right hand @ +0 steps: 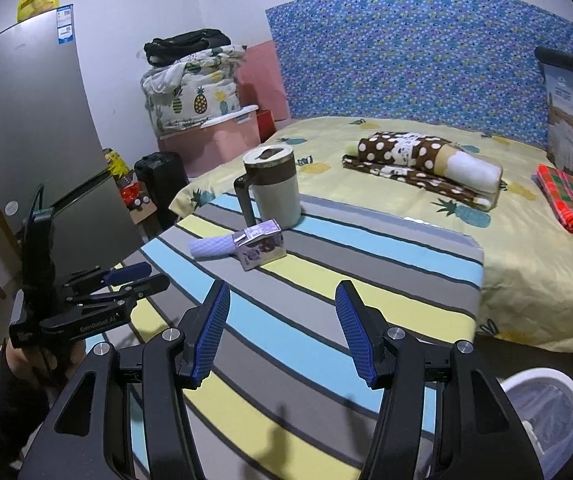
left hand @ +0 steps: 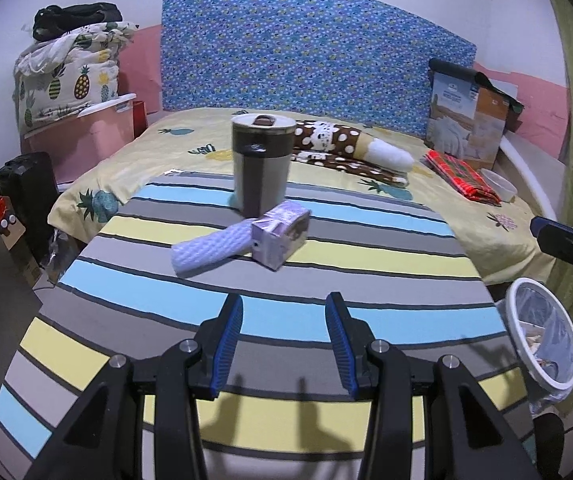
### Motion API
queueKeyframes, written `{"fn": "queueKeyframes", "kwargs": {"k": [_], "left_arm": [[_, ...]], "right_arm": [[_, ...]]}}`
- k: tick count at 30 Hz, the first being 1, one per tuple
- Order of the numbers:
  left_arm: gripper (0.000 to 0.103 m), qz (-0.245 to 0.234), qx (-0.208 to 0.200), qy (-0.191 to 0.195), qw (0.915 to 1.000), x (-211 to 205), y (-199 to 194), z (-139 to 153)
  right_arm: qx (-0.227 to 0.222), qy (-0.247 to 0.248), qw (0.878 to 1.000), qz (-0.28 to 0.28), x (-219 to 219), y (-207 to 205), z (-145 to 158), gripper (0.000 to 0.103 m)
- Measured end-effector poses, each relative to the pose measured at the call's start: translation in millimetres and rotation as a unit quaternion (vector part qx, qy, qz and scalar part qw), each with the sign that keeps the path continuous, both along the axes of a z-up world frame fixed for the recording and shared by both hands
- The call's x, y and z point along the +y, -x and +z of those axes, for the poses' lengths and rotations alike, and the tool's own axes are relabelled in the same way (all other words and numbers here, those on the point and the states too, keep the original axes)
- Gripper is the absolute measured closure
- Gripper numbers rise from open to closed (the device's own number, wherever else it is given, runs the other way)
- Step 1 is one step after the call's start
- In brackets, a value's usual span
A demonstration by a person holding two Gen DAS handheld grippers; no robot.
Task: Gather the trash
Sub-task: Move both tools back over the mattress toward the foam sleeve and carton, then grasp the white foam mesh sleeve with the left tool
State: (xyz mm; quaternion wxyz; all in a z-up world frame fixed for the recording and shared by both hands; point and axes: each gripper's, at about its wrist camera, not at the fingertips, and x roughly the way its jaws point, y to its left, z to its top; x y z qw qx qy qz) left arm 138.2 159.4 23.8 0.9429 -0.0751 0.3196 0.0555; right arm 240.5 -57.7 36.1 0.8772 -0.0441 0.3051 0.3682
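Note:
A small purple carton [left hand: 282,236] [right hand: 261,249] lies on the striped table cover [left hand: 246,344] [right hand: 326,300], touching a rolled pale-lilac cloth [left hand: 210,249] [right hand: 211,246]. Behind them stands a lidded grey-and-brown mug [left hand: 261,164] [right hand: 273,186]. My left gripper [left hand: 283,304] hovers open over the near stripes, short of the carton, nothing between its blue pads. My right gripper [right hand: 283,292] is also open and empty, farther right. The left gripper [right hand: 138,276] shows at the left of the right wrist view, held by a hand. A white bin with a clear liner [left hand: 542,336] [right hand: 542,412] stands at the table's right side.
Beyond the table is a bed with a yellow pineapple sheet [left hand: 486,232] [right hand: 526,280], a brown dotted blanket roll [left hand: 350,148] [right hand: 426,164] and a red plaid cloth [left hand: 462,178] [right hand: 570,200]. A grey fridge [right hand: 30,128] and a black case [left hand: 22,196] stand left.

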Motion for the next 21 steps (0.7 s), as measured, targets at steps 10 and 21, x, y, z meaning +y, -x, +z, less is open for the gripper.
{"fn": "queueKeyframes", "kwargs": {"k": [10, 21], "left_arm": [[0.054, 0.015, 0.003, -0.031, 0.9994, 43.9, -34.4, -16.5], [0.052, -0.012, 0.04, -0.073, 0.9965, 78.1, -93.0, -46.2]], "right_arm": [[0.022, 0.029, 0.999, 0.009, 29.3, -21.7, -24.8, 0.039], [0.058, 0.04, 0.997, 0.022, 41.7, -40.2, -46.9, 0.039]]}}
